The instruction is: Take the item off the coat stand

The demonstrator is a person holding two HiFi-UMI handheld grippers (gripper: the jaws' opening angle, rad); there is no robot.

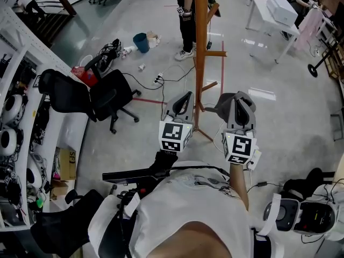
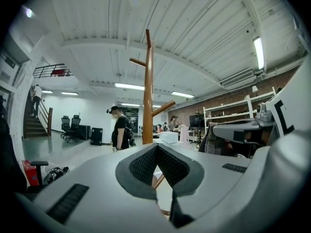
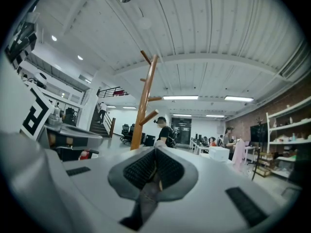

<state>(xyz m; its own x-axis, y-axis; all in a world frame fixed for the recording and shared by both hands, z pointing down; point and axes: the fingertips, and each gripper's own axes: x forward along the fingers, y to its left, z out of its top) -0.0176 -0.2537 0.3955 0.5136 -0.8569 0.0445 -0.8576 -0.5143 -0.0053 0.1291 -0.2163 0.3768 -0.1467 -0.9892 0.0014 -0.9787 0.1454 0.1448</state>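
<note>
The wooden coat stand (image 1: pixel 200 52) rises from the floor just ahead of both grippers, and its pegs that show are bare. It also appears as the coat stand (image 2: pixel 147 101) in the left gripper view and the coat stand (image 3: pixel 145 106) in the right gripper view. My right gripper (image 1: pixel 238 95) is shut on a thin grey fabric item (image 1: pixel 214 109) that sticks out to its left. In the right gripper view this grey item (image 3: pixel 146 198) hangs down from between the pads of the right gripper (image 3: pixel 155 152). My left gripper (image 1: pixel 185 94) is level with it, jaw tips together and empty, as the left gripper (image 2: pixel 156 148) view shows.
A black office chair (image 1: pixel 110 95) stands left of the stand's base. A person in black (image 1: pixel 185 20) stands behind the stand. Cables (image 1: pixel 158 80) and a blue bucket (image 1: pixel 141 42) lie on the floor. A white table (image 1: pixel 271 15) is at the far right, and shelves (image 1: pixel 16 117) run along the left.
</note>
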